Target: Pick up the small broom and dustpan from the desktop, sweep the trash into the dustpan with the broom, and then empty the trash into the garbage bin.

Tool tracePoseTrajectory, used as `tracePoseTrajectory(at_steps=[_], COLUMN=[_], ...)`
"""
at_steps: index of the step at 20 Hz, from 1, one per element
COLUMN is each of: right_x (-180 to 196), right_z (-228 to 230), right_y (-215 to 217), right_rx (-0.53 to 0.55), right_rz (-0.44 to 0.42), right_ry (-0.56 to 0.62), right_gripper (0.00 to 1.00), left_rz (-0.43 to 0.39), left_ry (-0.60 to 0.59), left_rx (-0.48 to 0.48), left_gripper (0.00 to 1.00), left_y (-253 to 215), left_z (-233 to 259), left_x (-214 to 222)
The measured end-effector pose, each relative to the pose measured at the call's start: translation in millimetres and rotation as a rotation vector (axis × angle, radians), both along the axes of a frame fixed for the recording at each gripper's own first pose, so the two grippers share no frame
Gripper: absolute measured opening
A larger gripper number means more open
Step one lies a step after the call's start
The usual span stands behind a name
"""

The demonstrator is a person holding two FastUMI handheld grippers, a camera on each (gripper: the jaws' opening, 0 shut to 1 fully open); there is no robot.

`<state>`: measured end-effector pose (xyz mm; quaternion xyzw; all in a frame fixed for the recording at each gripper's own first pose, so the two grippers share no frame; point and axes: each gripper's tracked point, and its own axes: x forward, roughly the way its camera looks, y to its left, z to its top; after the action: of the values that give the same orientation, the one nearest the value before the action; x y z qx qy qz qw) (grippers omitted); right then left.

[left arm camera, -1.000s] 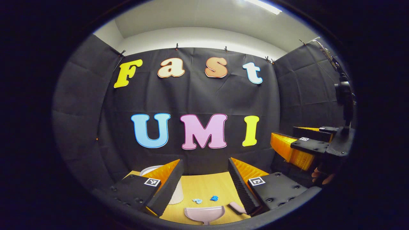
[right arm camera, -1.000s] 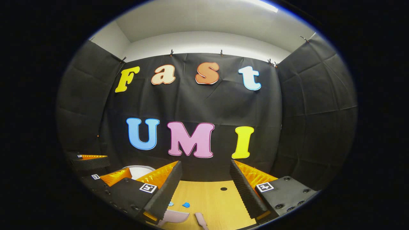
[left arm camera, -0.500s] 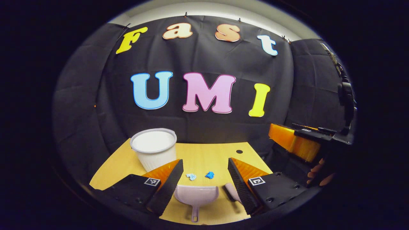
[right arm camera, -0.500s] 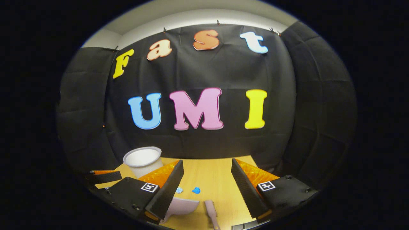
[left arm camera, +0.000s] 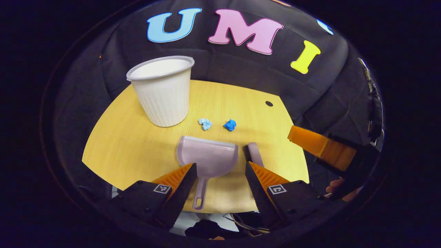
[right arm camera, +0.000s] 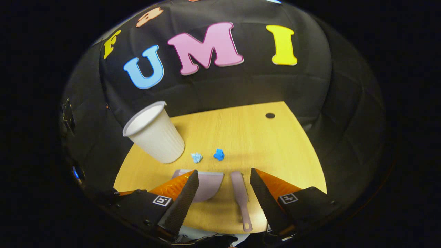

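Observation:
A pale pink dustpan (left arm camera: pixel 207 156) lies flat on the yellow table (left arm camera: pixel 131 144), its handle pointing at the near edge. My left gripper (left arm camera: pixel 219 164) hangs open above that handle, touching nothing. The matching small broom (right arm camera: pixel 240 193) lies just right of the dustpan (right arm camera: pixel 208 182), and my right gripper (right arm camera: pixel 224 171) is open above it, one finger on each side. Two crumpled scraps, light blue (left arm camera: pixel 205 123) and darker blue (left arm camera: pixel 230 124), lie beyond the pan's mouth. The white ribbed bin (left arm camera: pixel 162 91) stands upright at the back left.
A finger (left arm camera: pixel 317 148) of the right gripper and the hand (left arm camera: pixel 339 188) holding it show at the right of the left gripper view. A small round hole (right arm camera: pixel 270 115) marks the table's far right. Cables hang below the table's near edge (left arm camera: pixel 237 220).
Both grippers have tipped downward toward the table, so the whole tabletop, bin, dustpan and broom now show. Both stay open; nothing on the table has moved.

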<state>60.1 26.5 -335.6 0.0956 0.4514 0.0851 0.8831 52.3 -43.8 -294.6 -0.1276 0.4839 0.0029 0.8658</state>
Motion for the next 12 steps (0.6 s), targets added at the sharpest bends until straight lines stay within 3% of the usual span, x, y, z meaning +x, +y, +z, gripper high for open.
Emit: tracePoseTrajectory(at_steps=[4, 12], right_x=[-23, -45], right_z=[-56, -125], right_y=[4, -3], right_rx=[-0.034, -0.13], right_rz=[0.053, 0.13], right_ry=[0.169, 0.387], right_gripper=[0.98, 0.98], left_rz=[-0.02, -0.08], left_ry=[0.123, 0.342], left_rx=[0.034, 0.068], left_gripper=[0.85, 0.85], left_y=[11, 24], left_z=[-34, -90], left_x=[-11, -15])
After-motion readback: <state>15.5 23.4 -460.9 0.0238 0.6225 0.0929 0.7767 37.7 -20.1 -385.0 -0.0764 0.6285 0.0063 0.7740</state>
